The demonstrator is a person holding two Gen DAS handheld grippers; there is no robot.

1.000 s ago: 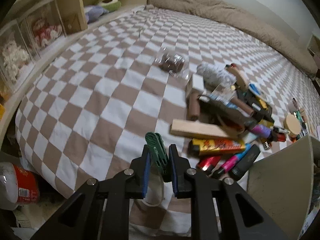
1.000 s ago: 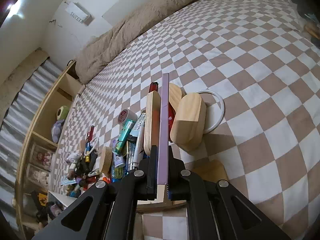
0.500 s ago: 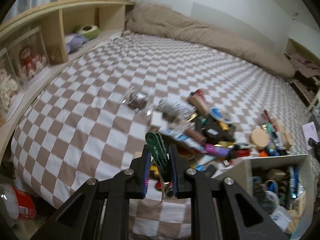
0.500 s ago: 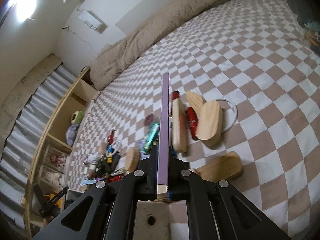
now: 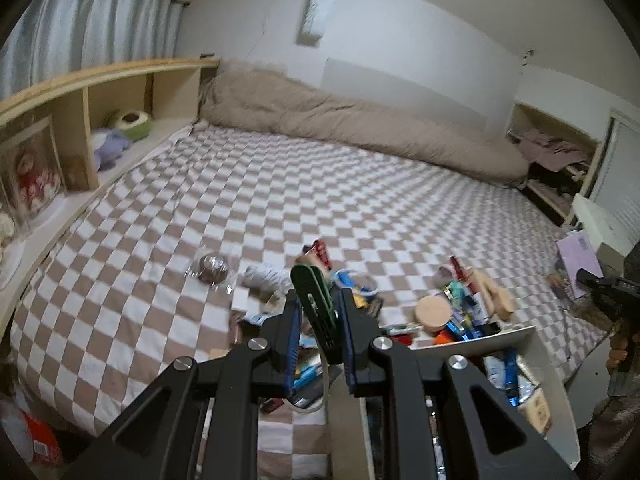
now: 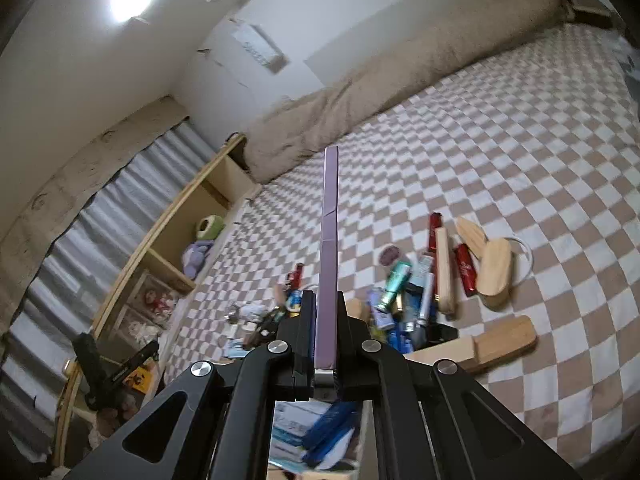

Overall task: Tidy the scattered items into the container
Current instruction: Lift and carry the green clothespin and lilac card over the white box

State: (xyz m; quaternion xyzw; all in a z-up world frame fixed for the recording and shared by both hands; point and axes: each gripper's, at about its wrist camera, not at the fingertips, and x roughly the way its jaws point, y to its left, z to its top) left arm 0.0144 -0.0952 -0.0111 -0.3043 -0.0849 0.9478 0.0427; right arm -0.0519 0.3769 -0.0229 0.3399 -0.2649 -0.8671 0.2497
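Note:
My left gripper (image 5: pixel 318 304) is shut on a green clip (image 5: pixel 310 288) and holds it above the bed's front edge, left of the white container (image 5: pixel 554 384). My right gripper (image 6: pixel 325 308) is shut on a flat purple card (image 6: pixel 330 240), seen edge-on, held above the container's contents (image 6: pixel 320 436). The right gripper with its card also shows at the right edge of the left wrist view (image 5: pixel 580 256). Scattered items (image 5: pixel 460 304) lie in a pile on the checkered bed (image 5: pixel 280 200); in the right wrist view the pile (image 6: pixel 404 292) includes tubes and wooden pieces (image 6: pixel 494 272).
A wooden shelf unit (image 5: pixel 80 120) with plush toys runs along the bed's left side. A rolled beige duvet (image 5: pixel 360 128) lies at the far end. A wrapped brown ball (image 5: pixel 212 268) sits apart from the pile. Clutter and boxes (image 5: pixel 600 224) stand at the right.
Both grippers have lifted and pulled back toward the container, each still holding its item. The views now take in more of the room and the container below.

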